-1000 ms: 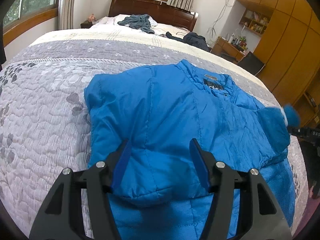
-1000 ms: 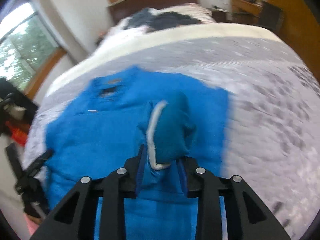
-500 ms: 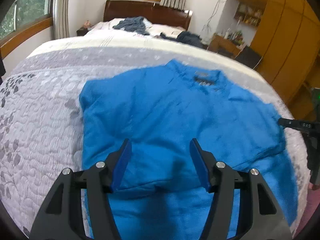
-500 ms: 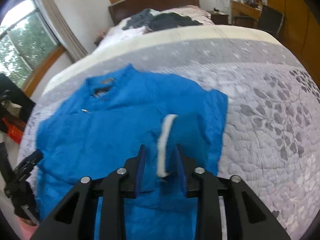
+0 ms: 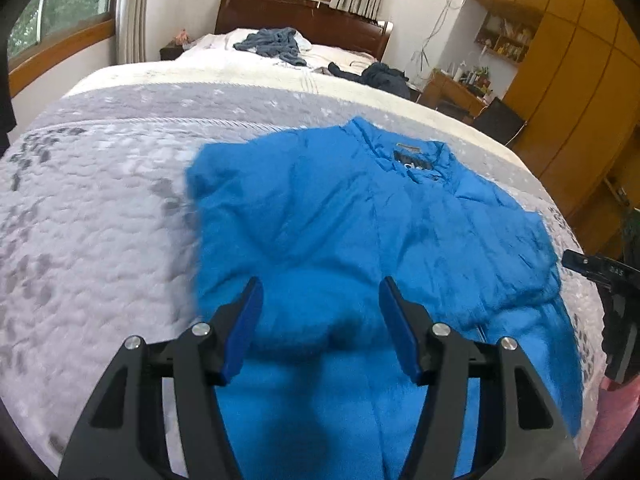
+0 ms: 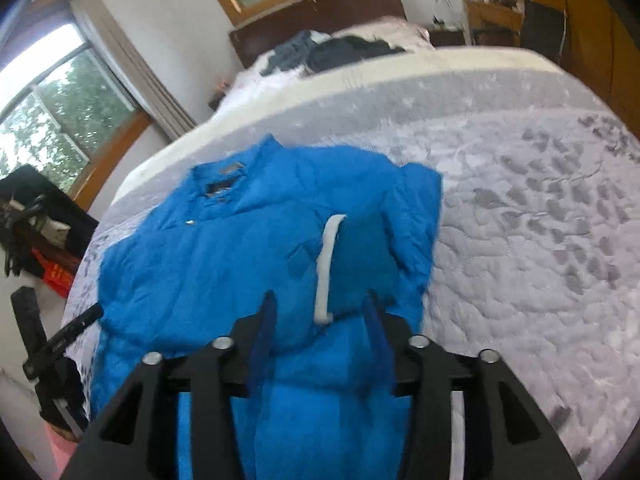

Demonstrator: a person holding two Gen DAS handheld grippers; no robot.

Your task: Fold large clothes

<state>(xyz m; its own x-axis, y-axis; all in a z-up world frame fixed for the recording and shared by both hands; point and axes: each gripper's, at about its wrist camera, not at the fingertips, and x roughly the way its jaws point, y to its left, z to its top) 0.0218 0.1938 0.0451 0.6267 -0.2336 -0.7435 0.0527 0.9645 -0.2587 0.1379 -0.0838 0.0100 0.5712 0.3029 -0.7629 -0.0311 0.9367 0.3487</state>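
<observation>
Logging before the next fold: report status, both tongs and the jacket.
Left tongs open, empty, over jacket. Right tongs open, empty, cuff lying on jacket front. Both sleeves folded in. Nothing in the way on quilt.

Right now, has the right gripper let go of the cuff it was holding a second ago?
Yes. The right gripper has opened and backed away; the white-edged cuff now lies flat on the jacket.

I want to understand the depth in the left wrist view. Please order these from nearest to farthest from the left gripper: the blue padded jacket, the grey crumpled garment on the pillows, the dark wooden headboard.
1. Blue padded jacket: spread on the quilt, directly ahead of the left gripper.
2. Grey crumpled garment: far up the bed, on the pillows.
3. Dark wooden headboard: behind the pillows, against the wall.
</observation>
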